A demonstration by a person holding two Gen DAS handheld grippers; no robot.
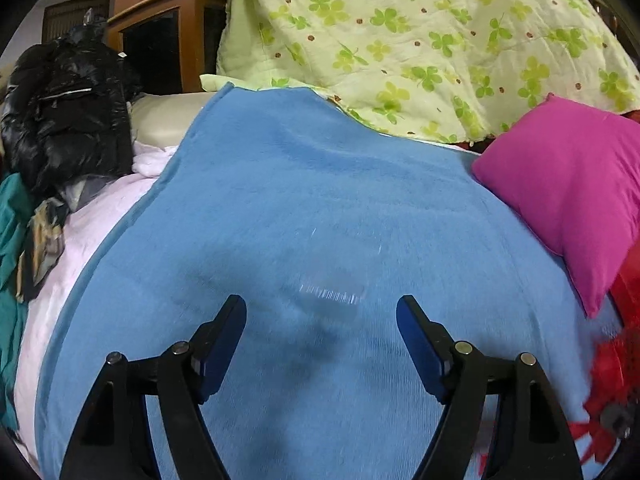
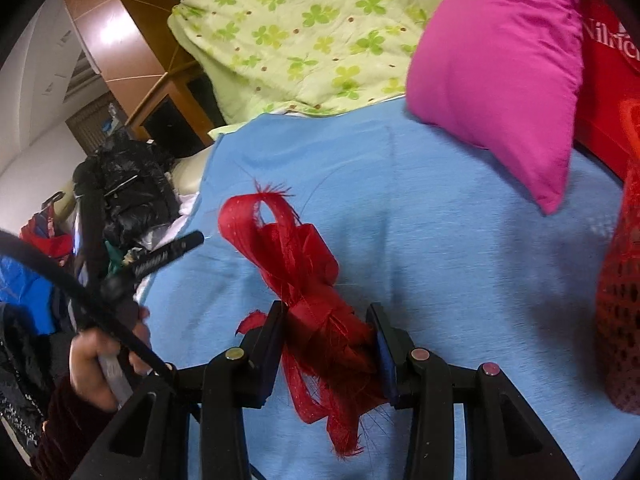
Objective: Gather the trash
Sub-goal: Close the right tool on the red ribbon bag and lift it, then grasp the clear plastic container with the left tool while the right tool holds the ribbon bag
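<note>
My right gripper (image 2: 326, 312) is shut on a red ribbon bow (image 2: 304, 264), lifted over the blue blanket (image 2: 440, 240); loops and frayed ends stick out on both sides of the pads. The same red ribbon (image 1: 600, 436) shows at the lower right edge of the left wrist view. My left gripper (image 1: 320, 304) stands open over the blue blanket (image 1: 300, 184), nothing pressed between its fingers. A faint, blurred clear scrap (image 1: 332, 294) lies on the blanket just ahead of its fingertips.
A pink pillow (image 1: 568, 196) lies at the right, a green clover quilt (image 1: 400, 32) at the back, a black jacket (image 1: 68, 112) at the left. A red mesh bag (image 2: 620, 300) hangs at the right edge. A person's hand (image 2: 96, 360) grips the other handle.
</note>
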